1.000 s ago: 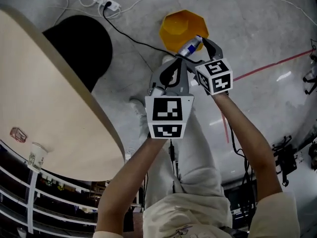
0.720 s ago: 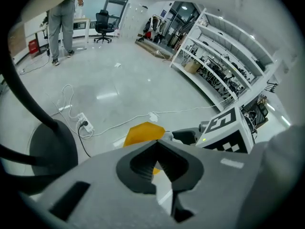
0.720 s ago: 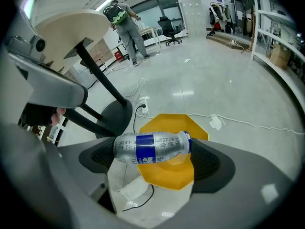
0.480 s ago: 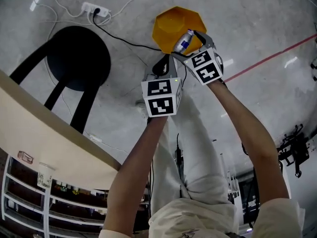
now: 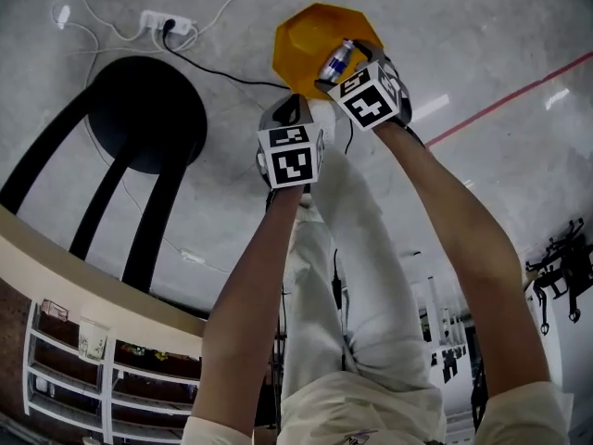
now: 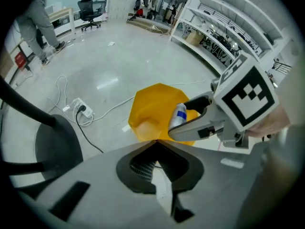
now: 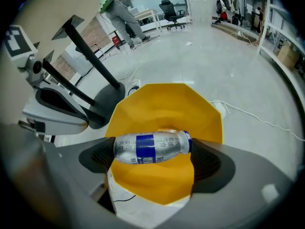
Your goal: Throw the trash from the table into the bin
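Over the yellow bin (image 7: 162, 104), the right gripper (image 5: 345, 63) pinches the silver-and-blue bottle (image 7: 151, 147) crosswise, its jaws wide around it. The left gripper (image 6: 155, 142), just beside, is pressed together. Both have dropped toward the bin's mouth within the last second (the table (image 5: 93, 290) has slid to the lower-left corner), so release looks near. On the grey concrete floor (image 5: 482, 35), a black stool (image 5: 148, 114) and a power strip (image 5: 165, 19) lie near the bin.

Chinese characters on the bottle (image 7: 151, 148) are too blurred to read.
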A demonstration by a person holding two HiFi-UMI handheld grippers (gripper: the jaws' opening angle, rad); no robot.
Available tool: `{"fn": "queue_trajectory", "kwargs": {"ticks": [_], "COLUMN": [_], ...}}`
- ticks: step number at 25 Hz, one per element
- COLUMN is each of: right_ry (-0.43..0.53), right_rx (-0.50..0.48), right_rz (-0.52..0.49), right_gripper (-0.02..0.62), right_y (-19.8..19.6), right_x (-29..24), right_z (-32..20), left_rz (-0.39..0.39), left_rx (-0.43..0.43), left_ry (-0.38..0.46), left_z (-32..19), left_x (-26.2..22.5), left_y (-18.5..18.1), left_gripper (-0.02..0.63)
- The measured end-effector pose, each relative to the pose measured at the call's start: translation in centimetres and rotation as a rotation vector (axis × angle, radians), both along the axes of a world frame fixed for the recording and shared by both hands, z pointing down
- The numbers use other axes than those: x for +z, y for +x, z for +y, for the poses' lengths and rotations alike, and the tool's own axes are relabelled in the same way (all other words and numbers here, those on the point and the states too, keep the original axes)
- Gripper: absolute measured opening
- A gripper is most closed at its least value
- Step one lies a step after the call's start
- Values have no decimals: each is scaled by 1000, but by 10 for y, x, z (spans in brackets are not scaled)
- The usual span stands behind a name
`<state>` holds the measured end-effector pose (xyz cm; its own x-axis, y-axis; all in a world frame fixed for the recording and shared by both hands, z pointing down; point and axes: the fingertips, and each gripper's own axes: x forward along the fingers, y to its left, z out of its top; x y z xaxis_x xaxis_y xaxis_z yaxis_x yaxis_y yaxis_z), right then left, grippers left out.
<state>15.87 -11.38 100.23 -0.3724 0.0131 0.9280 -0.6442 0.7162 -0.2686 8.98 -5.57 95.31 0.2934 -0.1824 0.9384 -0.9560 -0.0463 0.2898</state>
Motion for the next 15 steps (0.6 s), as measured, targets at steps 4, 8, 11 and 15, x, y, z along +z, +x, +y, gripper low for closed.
{"fn": "queue_trajectory", "kwargs": {"ticks": [4,8,11,15], "right_ry": [33,27,17,10], "right_rx": [-56,-8,51,114], "right_rz": [-30,-18,-5,-24], "right_gripper": [503,572,572,571], "right_y": [8,23,40,45], "right_x": [-6,-8,-12,-24], "right_z": [4,7,10,13], "left_rz": [-16,-24,-19,-8], "left_rx": [22,28,63,95], "left_ry": [-25,-29,-22,-6], "left_z": [15,13,8,0], "left_x": [7,5,-2,-10], "left_y": [-5,-10,-3,3], "left_gripper": [6,6,6,6]}}
